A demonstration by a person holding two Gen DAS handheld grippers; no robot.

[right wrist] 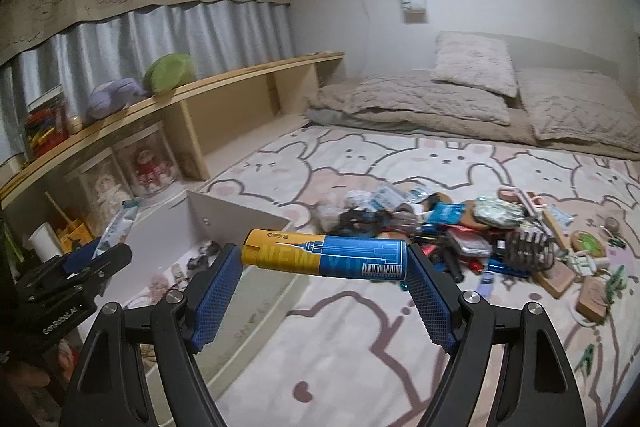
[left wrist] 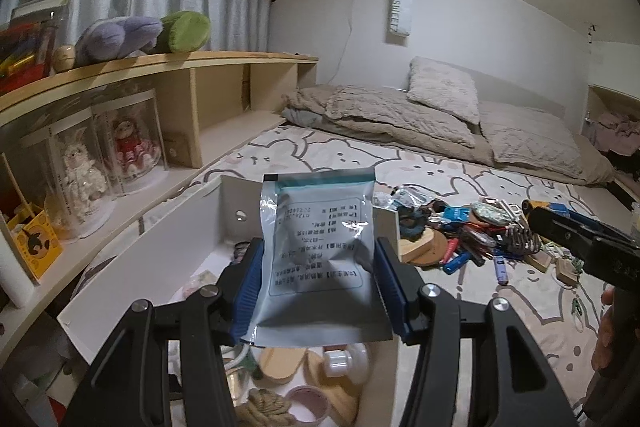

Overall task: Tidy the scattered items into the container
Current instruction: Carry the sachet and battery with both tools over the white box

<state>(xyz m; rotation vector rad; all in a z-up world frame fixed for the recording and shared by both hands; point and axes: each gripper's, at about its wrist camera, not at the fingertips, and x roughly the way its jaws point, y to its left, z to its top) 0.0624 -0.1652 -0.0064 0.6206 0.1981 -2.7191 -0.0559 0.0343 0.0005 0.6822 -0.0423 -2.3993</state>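
The left tongs (left wrist: 316, 275) clench a flat, glossy foil sachet (left wrist: 316, 243), pale blue-grey with a teal top band and a printed text panel, held upright by its side edges between ribbed blue pads (left wrist: 248, 279) above a white box (left wrist: 152, 243). The box, a smooth rectangular container with a round hole in its end wall, sits on the bed beside a long wooden shelf (left wrist: 224, 95). Inside it lie round tan wooden discs (left wrist: 280, 363), a white cap-like piece (left wrist: 340, 363), a pink-rimmed lid (left wrist: 308, 403) and a knot of coarse rope (left wrist: 264, 407).

The right tongs (right wrist: 324, 259) grip a cylindrical tube (right wrist: 324, 255), yellow at one end and blue at the other, printed with a skyline and a barcode; it lies crosswise, its two ends pressed by the textured blue pads (right wrist: 216, 291). It hangs over the rabbit-print bedspread (right wrist: 360, 347), just right of the box (right wrist: 240, 219).

The unsorted heap (right wrist: 460, 235) spreads across the bedspread to the right: small wrapped packets, a dark claw hair clip (right wrist: 528, 247), wooden coasters, blue and red stick-shaped pieces, green clips. Crumpled beige quilts and pillows (right wrist: 472, 67) lie beyond, against the wall. Clear plastic cylinders holding dolls (left wrist: 132, 143) stand in the shelf's compartments; plush toys (left wrist: 120, 39) rest on top.
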